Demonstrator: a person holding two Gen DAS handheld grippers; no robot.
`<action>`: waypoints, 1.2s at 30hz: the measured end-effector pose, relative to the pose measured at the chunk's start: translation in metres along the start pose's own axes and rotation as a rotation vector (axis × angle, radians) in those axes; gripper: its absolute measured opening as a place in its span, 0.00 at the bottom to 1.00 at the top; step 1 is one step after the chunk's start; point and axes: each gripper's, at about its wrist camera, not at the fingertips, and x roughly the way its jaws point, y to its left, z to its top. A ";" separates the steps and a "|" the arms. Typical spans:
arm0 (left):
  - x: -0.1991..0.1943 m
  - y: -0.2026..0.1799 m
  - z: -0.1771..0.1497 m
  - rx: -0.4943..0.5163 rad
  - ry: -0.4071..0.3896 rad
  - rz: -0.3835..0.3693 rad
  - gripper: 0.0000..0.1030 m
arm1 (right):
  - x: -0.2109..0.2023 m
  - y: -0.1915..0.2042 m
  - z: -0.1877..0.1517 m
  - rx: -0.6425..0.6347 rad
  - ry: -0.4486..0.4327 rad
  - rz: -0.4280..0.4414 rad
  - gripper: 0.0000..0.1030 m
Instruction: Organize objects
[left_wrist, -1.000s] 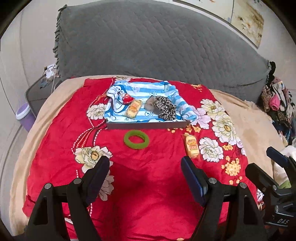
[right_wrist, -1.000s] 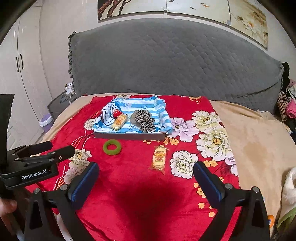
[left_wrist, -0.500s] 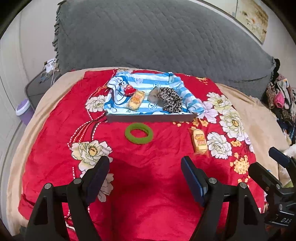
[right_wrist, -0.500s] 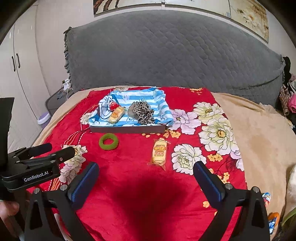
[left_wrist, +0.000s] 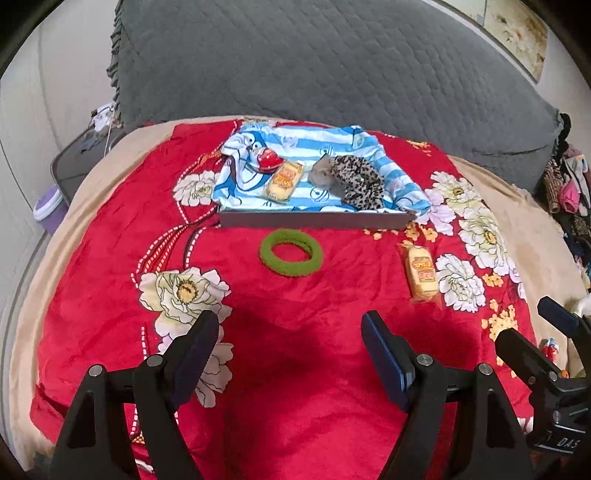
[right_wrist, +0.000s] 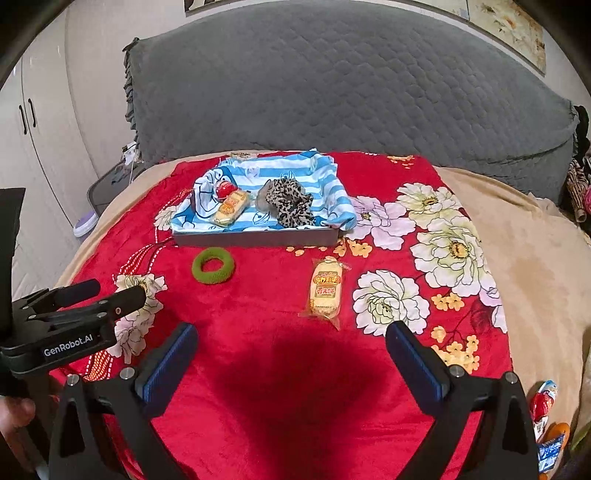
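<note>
Behind, a grey quilted headboard (right_wrist: 332, 85) backs the red floral blanket (right_wrist: 280, 369).

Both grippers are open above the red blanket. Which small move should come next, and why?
Probably move the right gripper forward and down over the snack packet. It lies loose on the red blanket, straight ahead of those open fingers, outside the tray that already holds a similar packet. The green ring is also loose, ahead of the open left gripper, so it could follow.

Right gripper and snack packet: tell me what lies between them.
Only bare red blanket lies between the open right gripper and the snack packet, seen in the right wrist view.
</note>
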 end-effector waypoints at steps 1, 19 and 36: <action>0.003 0.000 0.000 0.000 0.002 0.004 0.78 | 0.002 0.000 0.000 0.001 0.003 0.003 0.99; 0.065 0.002 0.007 0.000 0.062 0.004 0.78 | 0.053 -0.017 0.009 0.048 0.052 -0.013 0.99; 0.113 -0.006 0.018 0.025 0.100 -0.004 0.78 | 0.098 -0.021 0.020 0.047 0.096 -0.038 0.99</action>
